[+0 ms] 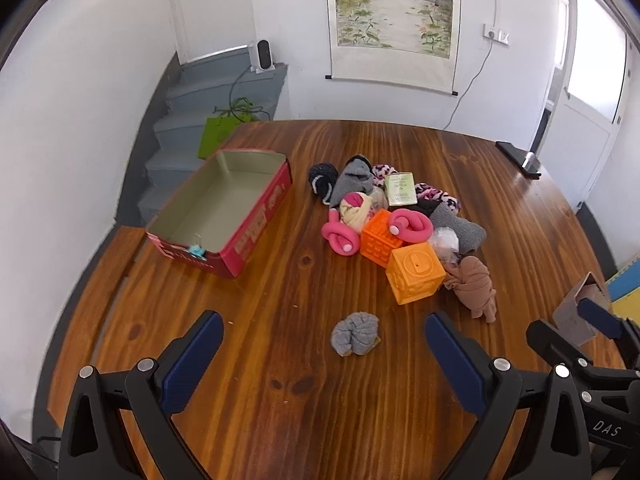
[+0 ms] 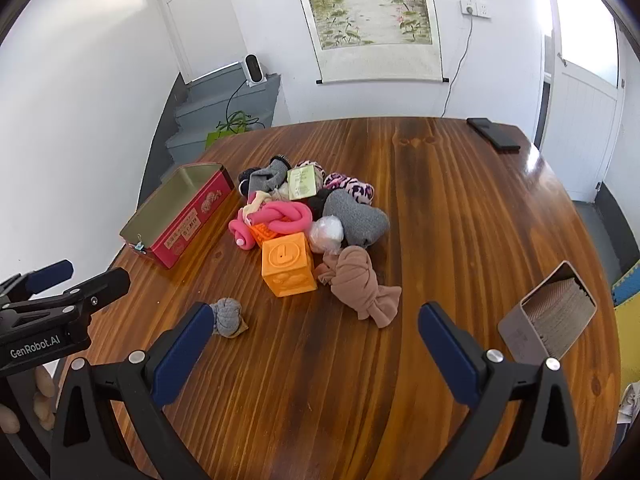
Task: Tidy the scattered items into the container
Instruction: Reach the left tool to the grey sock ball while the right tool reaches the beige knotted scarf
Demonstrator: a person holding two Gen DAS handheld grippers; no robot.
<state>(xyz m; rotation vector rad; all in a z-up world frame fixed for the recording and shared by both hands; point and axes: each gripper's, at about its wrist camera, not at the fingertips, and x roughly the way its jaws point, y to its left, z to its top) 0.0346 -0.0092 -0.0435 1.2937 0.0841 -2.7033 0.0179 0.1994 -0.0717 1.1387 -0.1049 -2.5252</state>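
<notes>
Both tools, the left tool [image 1: 324,334] and right tool [image 2: 312,326], hang released and empty at lower frame, angled down over the heap of rolled socks [image 2: 362,284] and orange blocks [image 1: 416,274] at centre. The red tin [image 1: 224,216] waits empty-looking at left on the wooden tabletop [image 2: 440,220], below a hanging scroll painting [image 1: 394,12].

Both views look forward and steeply down along a claw's two fingers from above the near edge of the wooden tabletop [image 1: 360,152], toward the wall with the hanging scroll painting [image 1: 394,4].

The left wrist view sits leftward, its left claw [image 1: 324,344] framing the foreground, and catches the right claw [image 1: 576,320] at its right edge.

The right wrist view sits rightward (the left claw shows at its left edge), with the right claw in its foreground.

They share the red tin [image 1: 224,216], the heap of scattered items [image 1: 400,224], and the stairs [image 1: 192,120].
</notes>
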